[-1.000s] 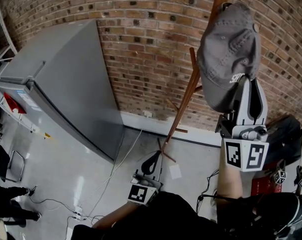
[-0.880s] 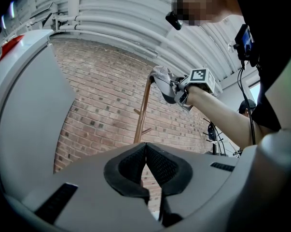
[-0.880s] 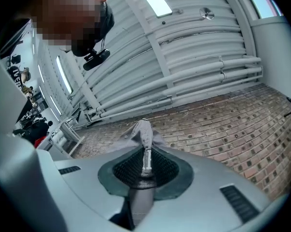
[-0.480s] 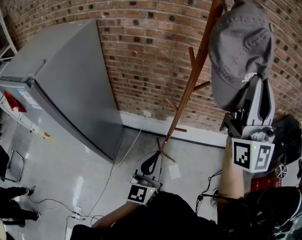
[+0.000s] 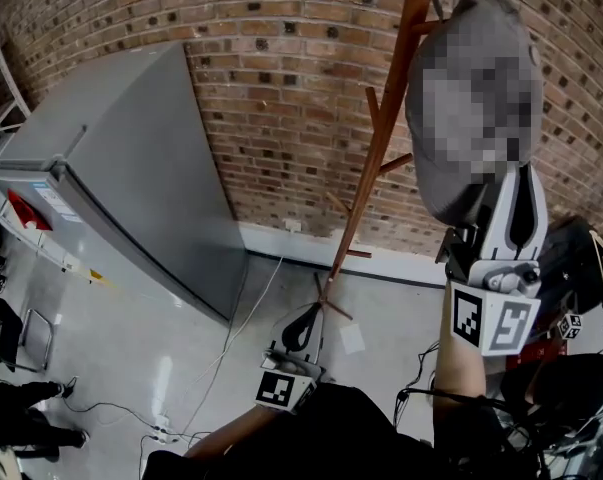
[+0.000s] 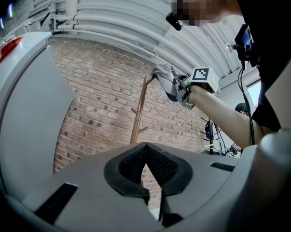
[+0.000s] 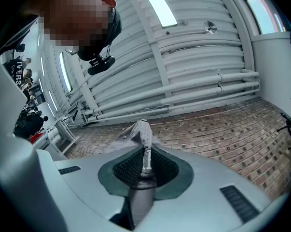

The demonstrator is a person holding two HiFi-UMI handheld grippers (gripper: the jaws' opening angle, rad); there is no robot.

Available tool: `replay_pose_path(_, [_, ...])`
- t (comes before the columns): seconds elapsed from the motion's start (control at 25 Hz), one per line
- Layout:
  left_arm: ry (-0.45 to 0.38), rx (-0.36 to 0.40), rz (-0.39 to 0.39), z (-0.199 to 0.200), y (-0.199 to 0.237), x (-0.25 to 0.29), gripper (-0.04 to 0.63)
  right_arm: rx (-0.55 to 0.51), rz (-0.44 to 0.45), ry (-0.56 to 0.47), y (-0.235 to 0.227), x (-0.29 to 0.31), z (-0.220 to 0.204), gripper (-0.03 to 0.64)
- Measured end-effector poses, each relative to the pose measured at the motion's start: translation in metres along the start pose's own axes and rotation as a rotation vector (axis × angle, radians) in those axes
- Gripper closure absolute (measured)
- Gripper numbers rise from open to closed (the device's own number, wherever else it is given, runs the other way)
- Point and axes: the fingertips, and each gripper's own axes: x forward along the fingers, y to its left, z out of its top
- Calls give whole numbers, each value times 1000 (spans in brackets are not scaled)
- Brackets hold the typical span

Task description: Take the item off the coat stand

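Note:
A grey cap [image 5: 471, 98] hangs high beside the top of the wooden coat stand [image 5: 379, 158]; whether it still rests on a peg I cannot tell. My right gripper [image 5: 508, 180] reaches up from below and is shut on the cap's lower edge. In the right gripper view the cap's fabric [image 7: 141, 132] runs up from between the pads of that gripper [image 7: 146, 164]. My left gripper [image 5: 303, 328] hangs low near the stand's foot, shut and empty. The left gripper view shows its own tips [image 6: 145, 146] touching, with the stand [image 6: 139, 111] and cap [image 6: 165, 77] beyond.
A tall grey cabinet [image 5: 131, 168] stands left of the stand against the brick wall [image 5: 281, 88]. Cables [image 5: 231, 353] and a white sheet [image 5: 351, 340] lie on the floor. A dark bag [image 5: 573, 258] sits at the right, and a person's shoes [image 5: 26, 418] at the far left.
The right gripper has carried the cap up and to the right, so it now sits beside the stand's pole instead of over its top. The left gripper has stayed put.

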Motion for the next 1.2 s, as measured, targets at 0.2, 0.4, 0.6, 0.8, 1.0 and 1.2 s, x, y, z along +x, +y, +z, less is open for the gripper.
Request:
replay_pose_path(0.2, [1,-5,-17,-1,-6,-2,578,17,-11,0,-2,-9,4,560])
replay_pose_path(0.4, [4,-4,-19,-2,-11,-1,579,33,-9,9,-7,-13,4,560])
replay_pose_path(0.6, [7,-6,-27,0,-17,-4,578,37,-15,13,-8,-21,8,560])
replay_pose_path(0.8, [10,4,-39,-1,-24,-7,578,40,-18,20,-9,-31,10,560])
replay_pose_path(1.0, [17,-7,-48,-4,-30,-10,578,41,-22,31,-10,-40,12,560])
replay_pose_path(1.2, [4,-14,-62,0,-36,-10,580,42,-23,46,-8,-50,11,560])
